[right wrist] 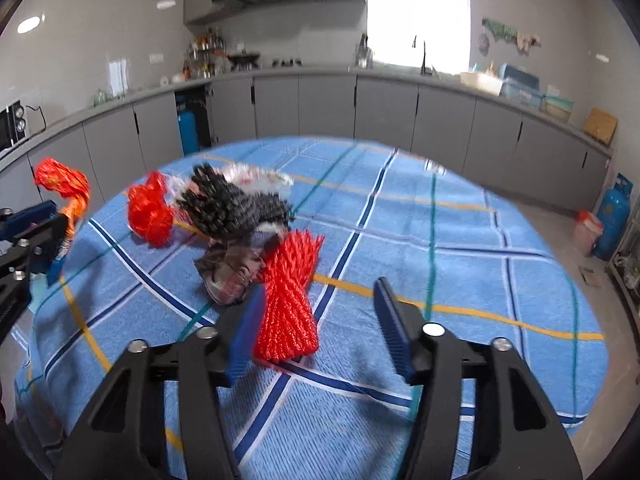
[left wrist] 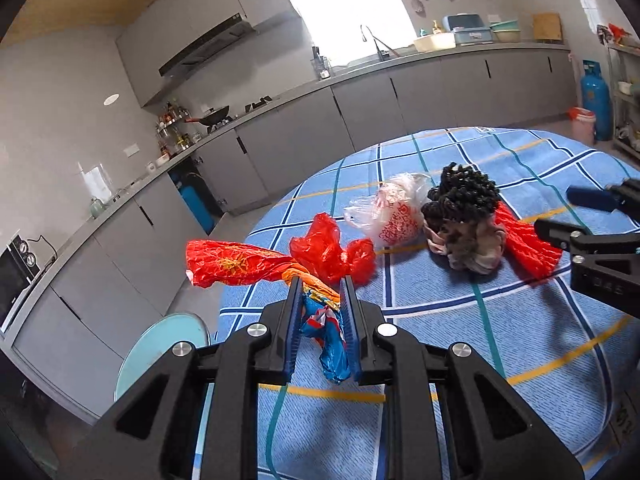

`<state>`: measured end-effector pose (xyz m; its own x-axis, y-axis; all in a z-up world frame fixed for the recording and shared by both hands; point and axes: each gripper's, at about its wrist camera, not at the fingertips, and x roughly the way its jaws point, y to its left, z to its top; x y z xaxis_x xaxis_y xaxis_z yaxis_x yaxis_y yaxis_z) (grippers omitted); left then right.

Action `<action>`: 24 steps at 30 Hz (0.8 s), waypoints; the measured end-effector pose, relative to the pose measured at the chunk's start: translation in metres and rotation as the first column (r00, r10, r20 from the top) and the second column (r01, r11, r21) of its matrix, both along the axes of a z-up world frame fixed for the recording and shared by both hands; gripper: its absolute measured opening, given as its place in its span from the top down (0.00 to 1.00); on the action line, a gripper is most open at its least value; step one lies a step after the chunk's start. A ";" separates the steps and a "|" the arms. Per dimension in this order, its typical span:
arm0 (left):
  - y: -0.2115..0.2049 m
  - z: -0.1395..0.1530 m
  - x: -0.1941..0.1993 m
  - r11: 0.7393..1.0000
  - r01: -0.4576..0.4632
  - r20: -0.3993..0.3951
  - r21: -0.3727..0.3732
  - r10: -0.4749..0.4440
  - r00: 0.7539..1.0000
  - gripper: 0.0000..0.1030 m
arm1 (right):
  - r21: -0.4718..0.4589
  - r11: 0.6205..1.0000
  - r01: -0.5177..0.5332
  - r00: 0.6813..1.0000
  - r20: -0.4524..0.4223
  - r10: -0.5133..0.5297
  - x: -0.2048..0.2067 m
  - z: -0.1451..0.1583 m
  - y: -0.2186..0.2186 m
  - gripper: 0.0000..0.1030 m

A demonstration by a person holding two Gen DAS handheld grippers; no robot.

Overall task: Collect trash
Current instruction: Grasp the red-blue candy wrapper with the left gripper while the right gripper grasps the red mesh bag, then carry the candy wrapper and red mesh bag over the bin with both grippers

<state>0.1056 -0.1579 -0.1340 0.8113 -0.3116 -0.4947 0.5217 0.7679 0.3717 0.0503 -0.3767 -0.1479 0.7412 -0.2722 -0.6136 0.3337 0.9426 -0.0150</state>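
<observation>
Left tongs (left wrist: 321, 316) clenched on orange-blue wrapper (left wrist: 256, 268), held over table (left wrist: 520, 340) edge. Right tongs (right wrist: 320, 320) released, astride red mesh (right wrist: 290, 300), possibly touching left finger; blurred.

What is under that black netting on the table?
The black netting sits on a crumpled greyish-pink wad, with red mesh poking out beside it. What the wad is, or anything under it, stays covered.

A home kitchen is shown by grey cabinets (right wrist: 328, 104), a range hood (left wrist: 208, 50), a wok (left wrist: 214, 117), a sink tap (left wrist: 374, 42) and a gas cylinder (left wrist: 596, 98)
</observation>
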 end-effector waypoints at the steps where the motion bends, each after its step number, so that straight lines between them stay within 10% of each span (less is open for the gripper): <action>1: 0.001 0.001 0.001 1.000 0.000 -0.004 -0.004 0.000 1.000 0.81 | 0.012 1.000 -0.003 1.000 -0.018 0.003 0.003 -0.001 -0.002 0.61; 8: 0.004 0.005 0.002 1.000 0.008 -0.012 -0.021 -0.008 1.000 0.81 | 0.076 0.996 -0.050 0.994 -0.098 0.057 0.010 -0.016 -0.003 0.89; 24: 0.035 0.029 0.011 0.998 -0.034 0.026 -0.051 0.035 0.999 0.82 | -0.028 0.998 0.047 0.995 0.093 -0.045 -0.018 0.048 -0.002 0.94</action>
